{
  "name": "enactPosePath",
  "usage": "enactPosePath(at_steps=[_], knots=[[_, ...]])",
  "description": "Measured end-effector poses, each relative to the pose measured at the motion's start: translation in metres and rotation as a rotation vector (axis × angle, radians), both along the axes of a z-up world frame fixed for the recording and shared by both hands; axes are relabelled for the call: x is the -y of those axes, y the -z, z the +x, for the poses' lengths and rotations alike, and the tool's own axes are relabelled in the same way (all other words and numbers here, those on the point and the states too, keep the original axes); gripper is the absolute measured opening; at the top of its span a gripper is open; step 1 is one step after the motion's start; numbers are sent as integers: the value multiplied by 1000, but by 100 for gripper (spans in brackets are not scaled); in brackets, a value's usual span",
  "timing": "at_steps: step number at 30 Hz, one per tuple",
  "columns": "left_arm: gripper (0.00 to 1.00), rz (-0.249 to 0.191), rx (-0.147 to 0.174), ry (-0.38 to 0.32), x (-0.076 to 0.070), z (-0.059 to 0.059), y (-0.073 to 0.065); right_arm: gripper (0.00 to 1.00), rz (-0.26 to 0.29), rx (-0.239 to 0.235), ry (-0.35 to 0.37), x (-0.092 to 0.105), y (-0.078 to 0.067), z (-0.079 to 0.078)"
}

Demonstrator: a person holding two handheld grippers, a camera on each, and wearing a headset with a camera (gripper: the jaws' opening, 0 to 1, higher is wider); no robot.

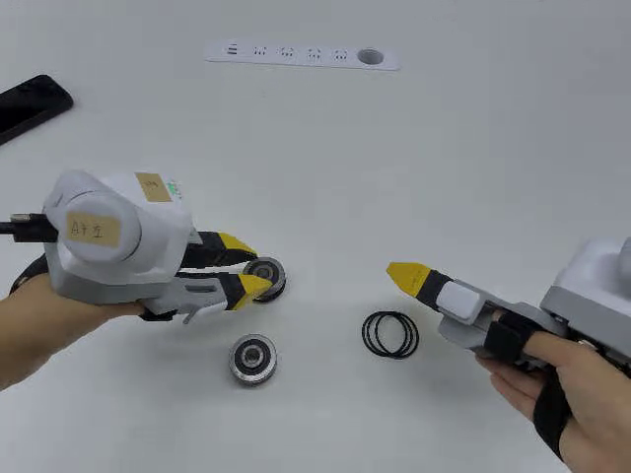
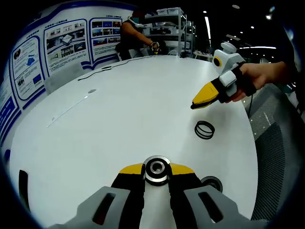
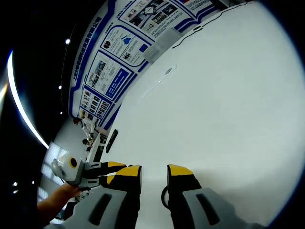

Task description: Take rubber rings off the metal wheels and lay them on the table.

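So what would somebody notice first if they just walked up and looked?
Probably the left claw near the middle of the head view, pinching a shiny metal wheel between its yellow tips. Just to its right, a little pile of black rubber rings lies on the white table, with the right claw pointing in beside them. A second wheel lies loose nearer the person.

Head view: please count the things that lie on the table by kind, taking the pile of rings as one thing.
Wheels: 2
Pile of rings: 1
Power strip: 1
Phone: 1
Total: 5
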State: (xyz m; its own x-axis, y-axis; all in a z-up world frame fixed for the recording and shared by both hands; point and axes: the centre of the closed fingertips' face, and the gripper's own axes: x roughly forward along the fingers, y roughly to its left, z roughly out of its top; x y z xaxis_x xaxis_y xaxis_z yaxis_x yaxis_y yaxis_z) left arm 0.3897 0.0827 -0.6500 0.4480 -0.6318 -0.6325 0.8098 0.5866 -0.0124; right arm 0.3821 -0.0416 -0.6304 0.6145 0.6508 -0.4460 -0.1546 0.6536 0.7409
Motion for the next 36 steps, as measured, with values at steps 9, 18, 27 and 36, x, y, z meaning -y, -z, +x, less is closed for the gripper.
enactPosePath(at_steps=[9,18,27,36], knots=[[18,3,-5,8,1,-1,3,22,15,-5,-8,-5,1,2],[16,6,-3,14,0,-2,2,22,18,-5,-26,-12,0,-1],[15,27,8,36,0,-2,2,22,40,-5,-42,-23,-2,1],[14,36,11,45,0,-1,3,22,63,-12,-58,-32,-4,0]])
